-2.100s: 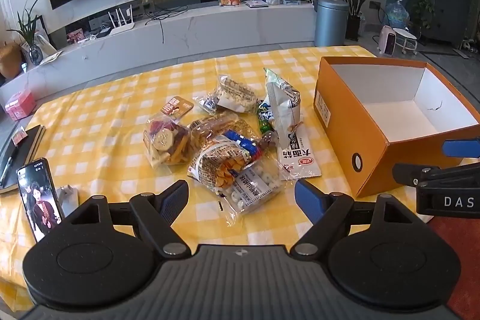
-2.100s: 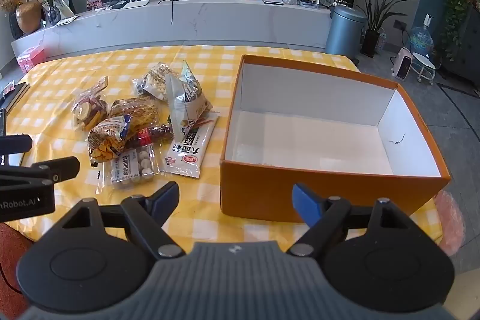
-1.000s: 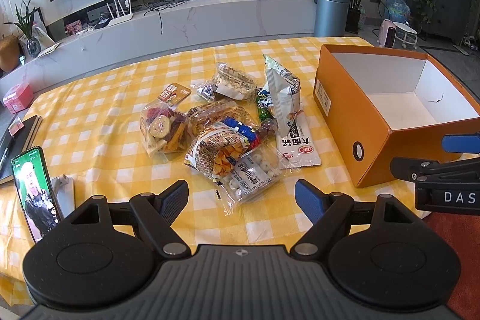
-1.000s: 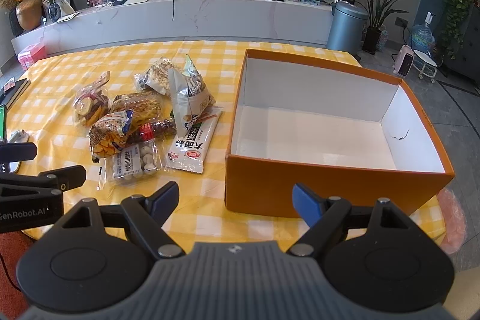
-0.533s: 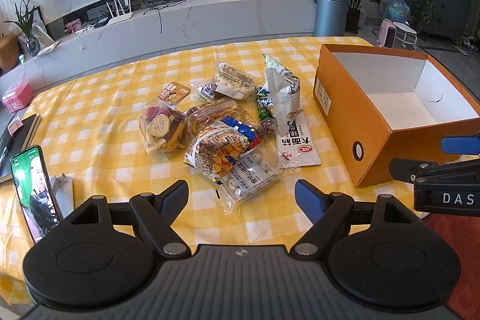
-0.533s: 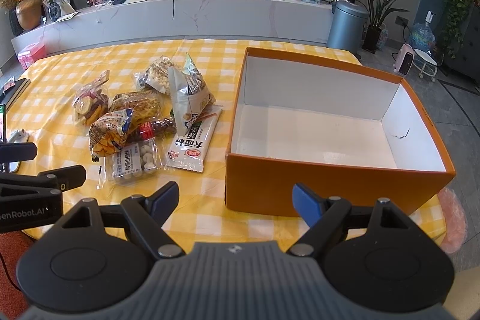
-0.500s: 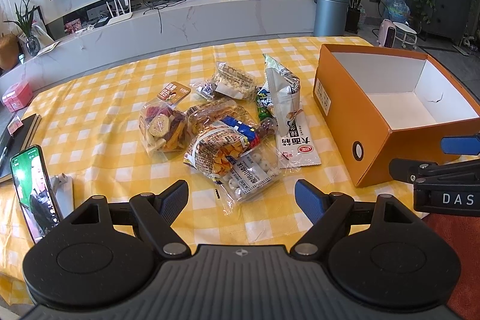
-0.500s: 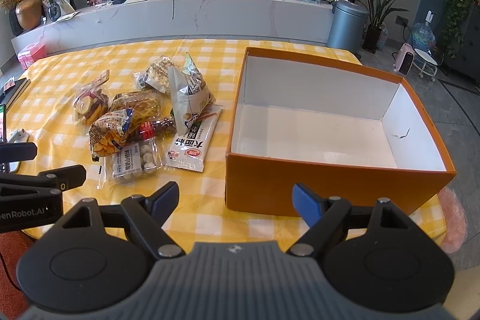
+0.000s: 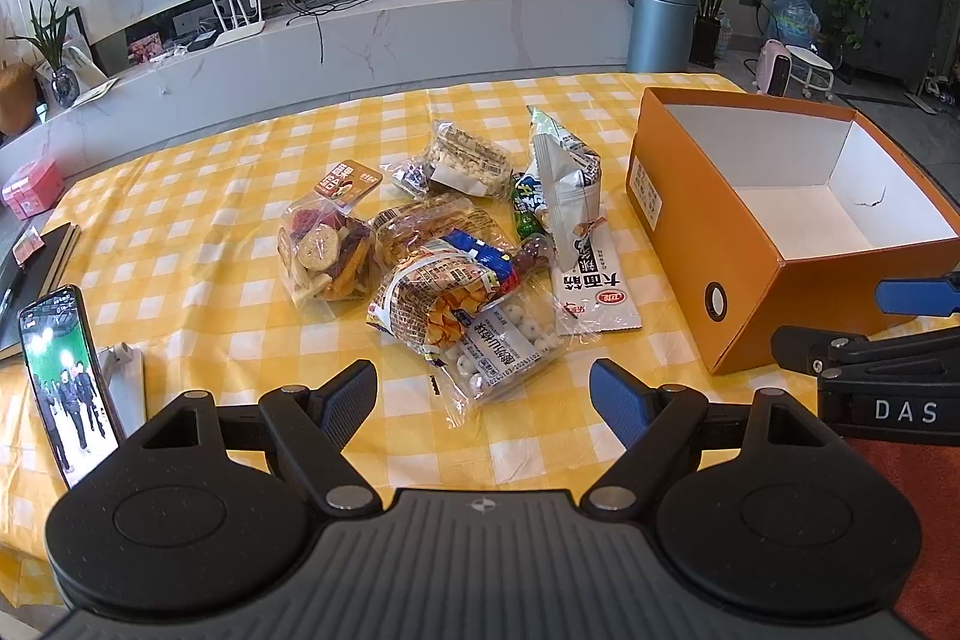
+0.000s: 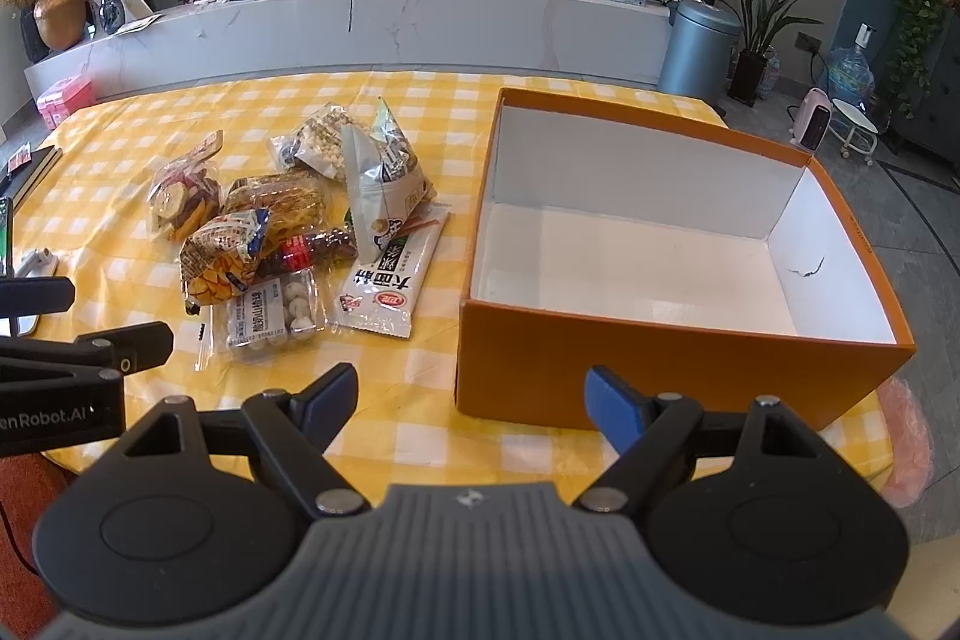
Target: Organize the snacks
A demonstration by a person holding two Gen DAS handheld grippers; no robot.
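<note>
A heap of several snack packets (image 9: pixel 456 256) (image 10: pixel 288 232) lies mid-table on the yellow checked cloth (image 9: pixel 180 232). A clear pack of white round candies (image 9: pixel 504 340) (image 10: pixel 270 310) is the nearest of them. Right of the heap stands an orange box (image 9: pixel 678 232) (image 10: pixel 660 358), open on top, white inside and with nothing in it. My left gripper (image 9: pixel 483 394) hangs open above the table's near edge, just short of the candy pack. My right gripper (image 10: pixel 468 397) is open too, hovering before the box's near left corner. Neither holds anything.
A phone (image 9: pixel 66 388) with a lit screen leans on a stand at the near left edge. A dark notebook (image 9: pixel 36 262) lies farther left. Behind the table run a white marble ledge (image 9: pixel 360 34) and a grey bin (image 9: pixel 660 22).
</note>
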